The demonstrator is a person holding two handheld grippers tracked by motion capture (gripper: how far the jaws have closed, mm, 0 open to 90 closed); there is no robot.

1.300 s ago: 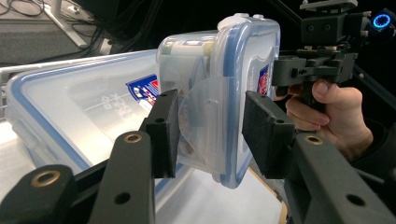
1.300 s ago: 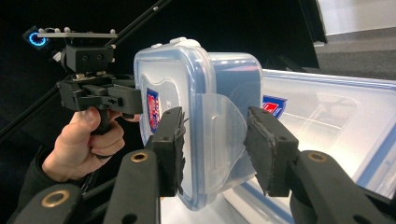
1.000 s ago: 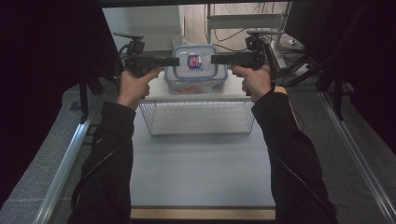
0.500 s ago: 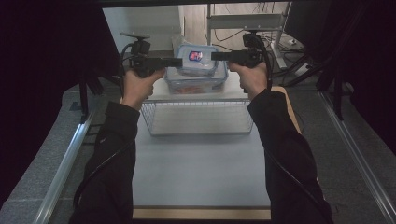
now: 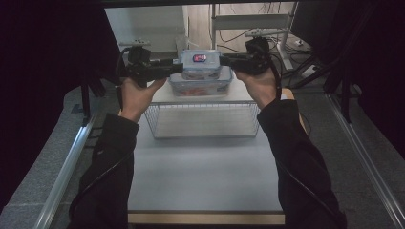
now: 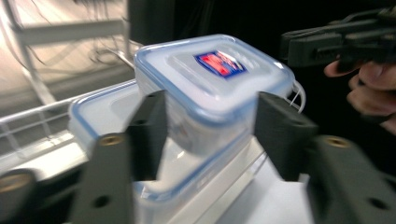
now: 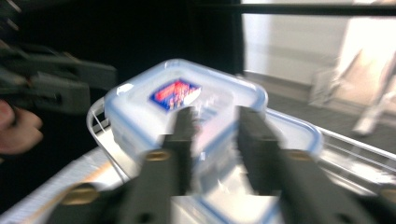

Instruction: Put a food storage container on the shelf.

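1. At the far end of the table, the left gripper [image 5: 175,68] and right gripper [image 5: 225,60] flank the small lidded container [image 5: 200,64] from either side.
2. The left gripper's jaws stand about half apart around the container's end; can't tell if the pads actually press. They've just been closing a bit.
3. The right gripper's jaws are narrower, just been closing, against the other end; blur hides contact.
4. That box sits above a larger container [image 5: 200,85], atop a wire basket [image 5: 203,120] on the table [image 5: 200,176].
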